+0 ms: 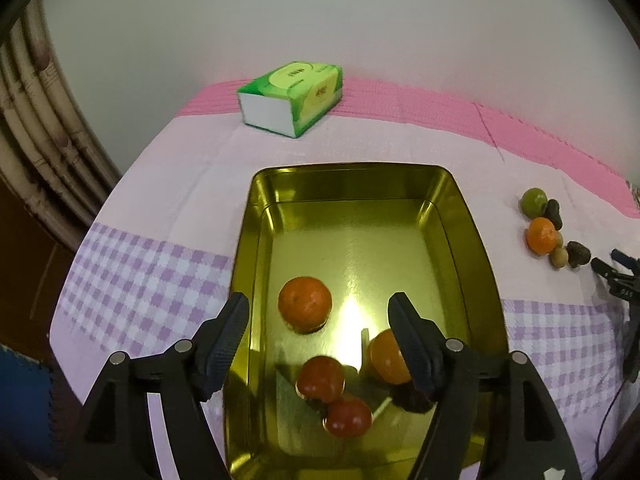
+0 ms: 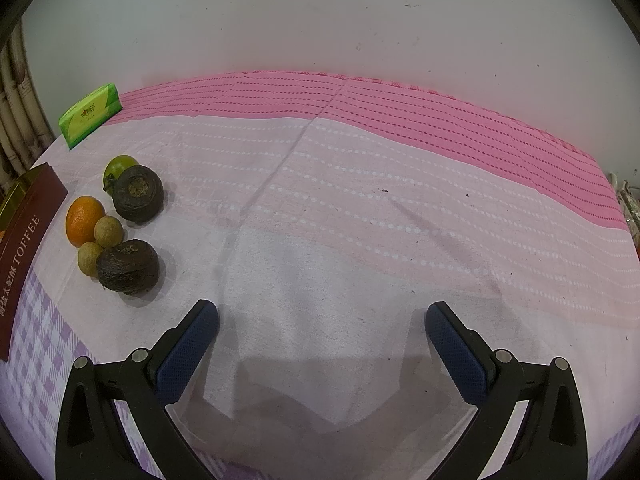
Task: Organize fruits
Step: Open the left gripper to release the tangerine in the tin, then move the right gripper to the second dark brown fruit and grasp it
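A gold metal tray (image 1: 360, 184) holds an orange (image 1: 306, 304), a second orange (image 1: 386, 360) partly behind my finger, two red fruits (image 1: 320, 378) (image 1: 348, 416) and a dark fruit (image 1: 414, 400). My left gripper (image 1: 320, 300) hangs open above them with nothing between its fingers. On the cloth beside the tray lie a green lime (image 2: 120, 166), an orange (image 2: 85, 220), two small tan fruits (image 2: 108, 231) (image 2: 90, 257) and two dark wrinkled fruits (image 2: 138, 194) (image 2: 128, 266). My right gripper (image 2: 322, 312) stands open over bare cloth, to the right of this cluster.
A green tissue pack (image 1: 292, 96) lies at the back of the table near the wall. The tray's dark red side (image 2: 24, 248) reads TOFFEE. A pink and purple-checked cloth (image 2: 360, 200) covers the table. A radiator (image 1: 36, 128) stands at the left.
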A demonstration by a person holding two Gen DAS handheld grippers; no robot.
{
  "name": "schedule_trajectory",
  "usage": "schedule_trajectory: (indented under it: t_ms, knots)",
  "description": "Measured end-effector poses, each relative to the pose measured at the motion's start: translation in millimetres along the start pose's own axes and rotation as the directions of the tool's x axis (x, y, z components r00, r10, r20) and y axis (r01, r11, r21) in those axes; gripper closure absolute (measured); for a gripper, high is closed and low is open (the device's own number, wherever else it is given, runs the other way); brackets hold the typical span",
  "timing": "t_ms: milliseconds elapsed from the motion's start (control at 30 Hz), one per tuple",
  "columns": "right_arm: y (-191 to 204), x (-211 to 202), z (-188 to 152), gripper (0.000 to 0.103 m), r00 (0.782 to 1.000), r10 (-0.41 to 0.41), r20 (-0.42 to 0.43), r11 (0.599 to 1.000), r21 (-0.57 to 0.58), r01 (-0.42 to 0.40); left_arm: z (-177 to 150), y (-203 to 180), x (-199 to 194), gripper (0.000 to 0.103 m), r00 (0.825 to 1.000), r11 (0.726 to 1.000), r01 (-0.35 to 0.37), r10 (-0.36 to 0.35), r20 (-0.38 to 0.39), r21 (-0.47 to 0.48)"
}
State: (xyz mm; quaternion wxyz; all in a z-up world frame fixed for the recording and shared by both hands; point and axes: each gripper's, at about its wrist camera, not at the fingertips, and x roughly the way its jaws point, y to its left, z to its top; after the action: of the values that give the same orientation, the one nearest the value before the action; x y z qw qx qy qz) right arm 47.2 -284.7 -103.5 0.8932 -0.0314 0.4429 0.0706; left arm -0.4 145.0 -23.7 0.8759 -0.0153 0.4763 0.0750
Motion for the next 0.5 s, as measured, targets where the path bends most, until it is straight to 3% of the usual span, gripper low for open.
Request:
schedule_trajectory:
  t_ms: [233,500]
  knots:
    - [3.0,1.7,2.1,0.0,1.0,-0.008,-0.001,1.0,0.012,0.008,-6.9,2.7,-24.3,0.027,0.999,1.0,0.008,-0.008,0.046,-0.005]
    - [9.4,1.5,4.4,0.0,0.998,-0.035,-0.051,0.998,0.059,0.038,-23.7,18.1,-22.5,0.027,0.998,0.998,0.056,-0.056,0.003,-0.039]
